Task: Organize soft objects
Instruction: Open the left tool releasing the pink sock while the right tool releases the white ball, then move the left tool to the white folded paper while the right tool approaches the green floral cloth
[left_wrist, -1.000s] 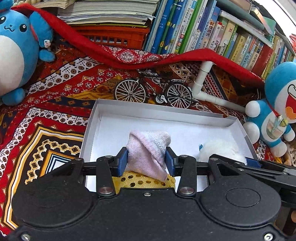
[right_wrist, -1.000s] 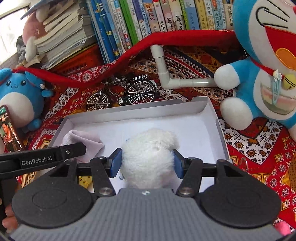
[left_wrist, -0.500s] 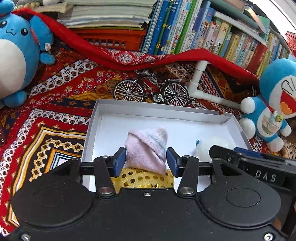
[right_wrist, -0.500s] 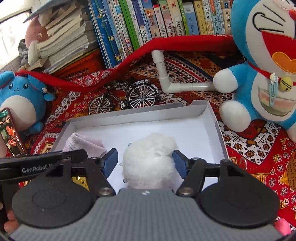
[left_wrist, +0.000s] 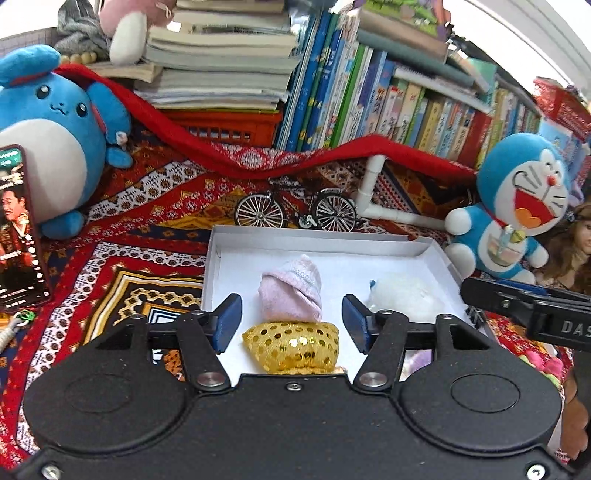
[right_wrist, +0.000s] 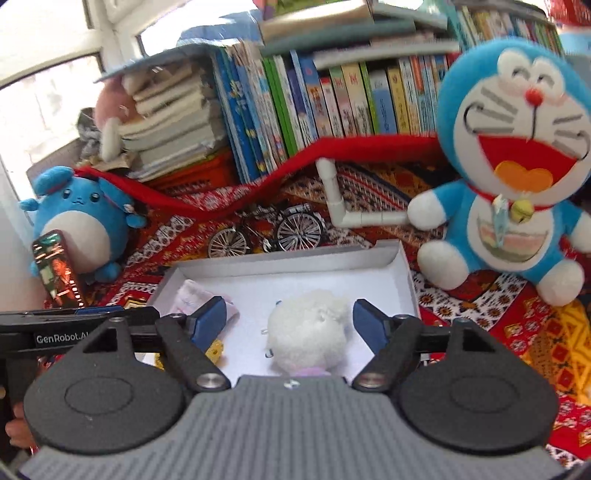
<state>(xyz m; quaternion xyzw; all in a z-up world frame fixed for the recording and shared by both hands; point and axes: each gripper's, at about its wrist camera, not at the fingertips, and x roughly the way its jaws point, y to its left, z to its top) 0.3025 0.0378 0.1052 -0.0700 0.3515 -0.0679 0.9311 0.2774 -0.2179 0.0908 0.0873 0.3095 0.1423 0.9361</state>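
A white shallow box (left_wrist: 317, 236) (right_wrist: 295, 260) lies on the patterned cloth. In it sit a pink folded cloth (left_wrist: 291, 290) (right_wrist: 192, 295), a gold sequin pouch (left_wrist: 291, 341) and a white fluffy plush (left_wrist: 402, 295) (right_wrist: 310, 332). My left gripper (left_wrist: 291, 321) is open and raised above the pink cloth and the pouch, holding nothing. My right gripper (right_wrist: 290, 319) is open, raised above the white plush, holding nothing. Its arm shows at the right of the left wrist view (left_wrist: 524, 310).
A model bicycle (left_wrist: 295, 210) and a white pipe (left_wrist: 373, 192) lie behind the box. A blue round plush (left_wrist: 48, 136) and a phone (left_wrist: 18, 229) are at left. A Doraemon plush (left_wrist: 517, 206) (right_wrist: 517, 155) sits at right. Books line the back.
Both grippers opened, let go of the pink cloth and the white plush in the box, and pulled up and back.
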